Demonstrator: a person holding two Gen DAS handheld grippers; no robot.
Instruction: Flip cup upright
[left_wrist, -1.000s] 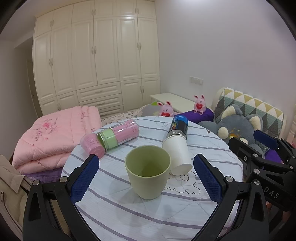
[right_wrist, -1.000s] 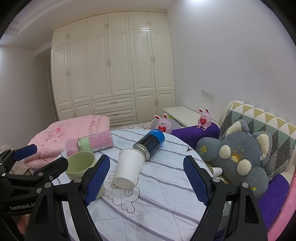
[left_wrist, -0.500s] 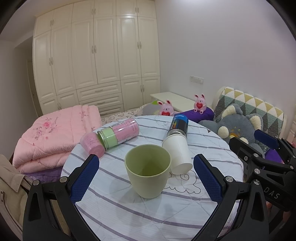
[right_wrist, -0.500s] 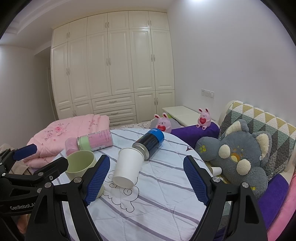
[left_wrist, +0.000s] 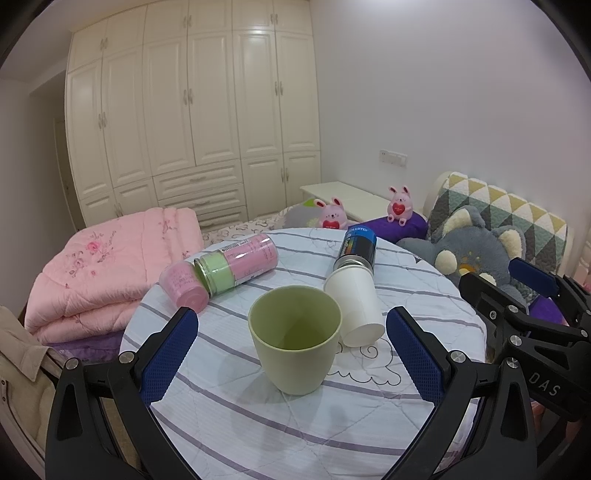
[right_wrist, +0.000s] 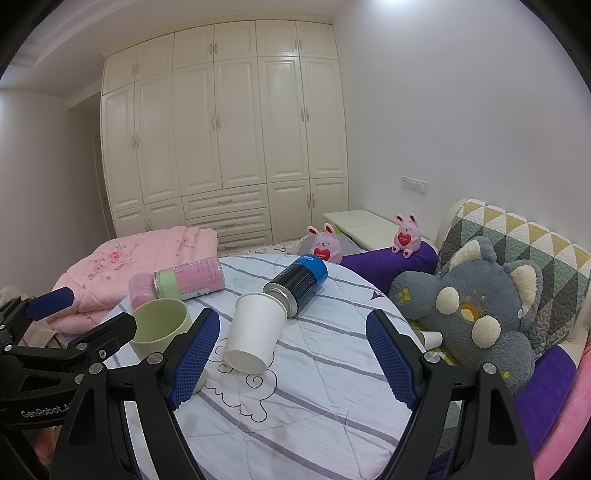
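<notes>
A green cup (left_wrist: 294, 341) stands upright on the round striped table (left_wrist: 295, 424), between and just beyond my open left gripper's (left_wrist: 291, 350) blue pads. It also shows in the right wrist view (right_wrist: 159, 326), behind the left gripper's finger. A white paper cup (left_wrist: 355, 305) lies on its side right of it, mouth toward me; in the right wrist view the paper cup (right_wrist: 255, 334) lies ahead of my open, empty right gripper (right_wrist: 293, 354), nearer its left pad.
A blue-and-black can (left_wrist: 356, 249) lies behind the paper cup. A pink bottle with a green band (left_wrist: 236, 264) and a pink cap (left_wrist: 183, 286) lie at the table's back left. A grey plush toy (right_wrist: 476, 310) sits right, a pink quilt (left_wrist: 107, 262) left.
</notes>
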